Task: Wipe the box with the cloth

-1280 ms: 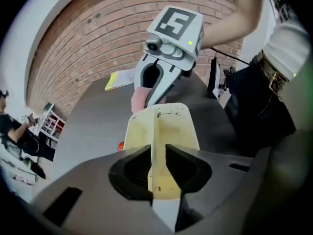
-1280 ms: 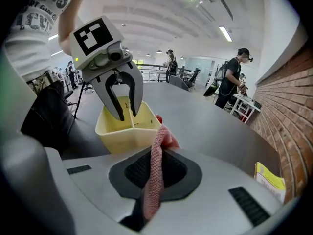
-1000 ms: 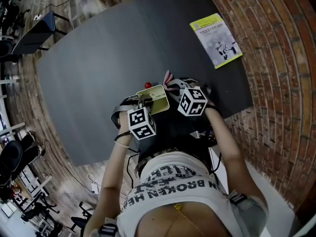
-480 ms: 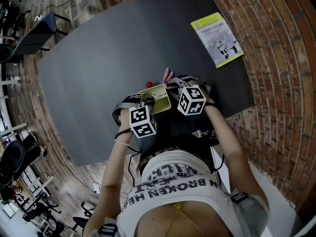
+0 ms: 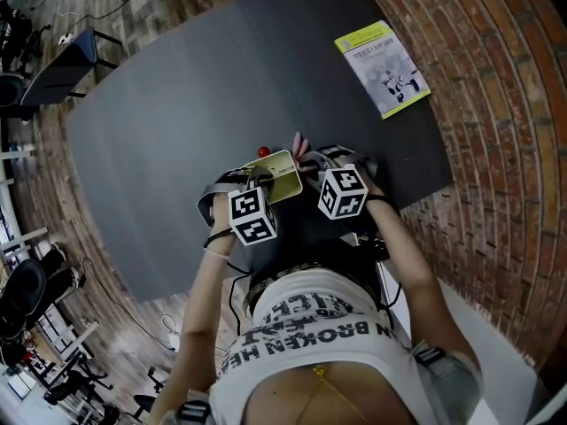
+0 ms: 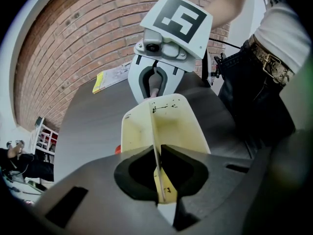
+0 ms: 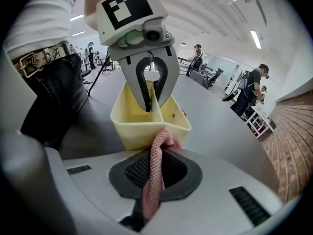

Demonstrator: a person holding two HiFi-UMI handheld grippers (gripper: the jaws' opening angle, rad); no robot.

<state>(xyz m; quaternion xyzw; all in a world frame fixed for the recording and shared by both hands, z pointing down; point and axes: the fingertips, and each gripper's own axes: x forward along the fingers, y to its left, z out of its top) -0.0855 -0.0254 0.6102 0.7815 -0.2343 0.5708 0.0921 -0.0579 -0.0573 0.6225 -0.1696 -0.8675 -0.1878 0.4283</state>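
The person is standing at the near edge of a dark table [image 5: 168,104], working 1 gripper in each hand. The yellow box [image 5: 279,173] is resting on the table close to the middle of that near edge. It is an open box split into 2 compartments by a thin divider [image 6: 155,131].

The left gripper [image 6: 157,180] is pointing steeply down, and its jaws are standing narrow, clamped on the divider and steadying the box. The right gripper [image 7: 151,180] is gripping a pink cloth [image 7: 155,163] between its closed jaws. The free end of the cloth is bunching against the outer wall of the box on the right-hand end, just below the rim.

A small red object [image 5: 263,151] is lying just beside the far side of the box. A yellow-and-white booklet [image 5: 381,67] is lying well apart, near the far right corner of the table.

Judgement of progress: wiping is under way, with the cloth in contact with 1 outer wall. Dark specks are showing on the top edge of the divider and inside the compartments, so the interior appears not yet cleaned. Which outer walls are already wiped cannot be told. The other walls, the rim and both compartments are probably remaining.
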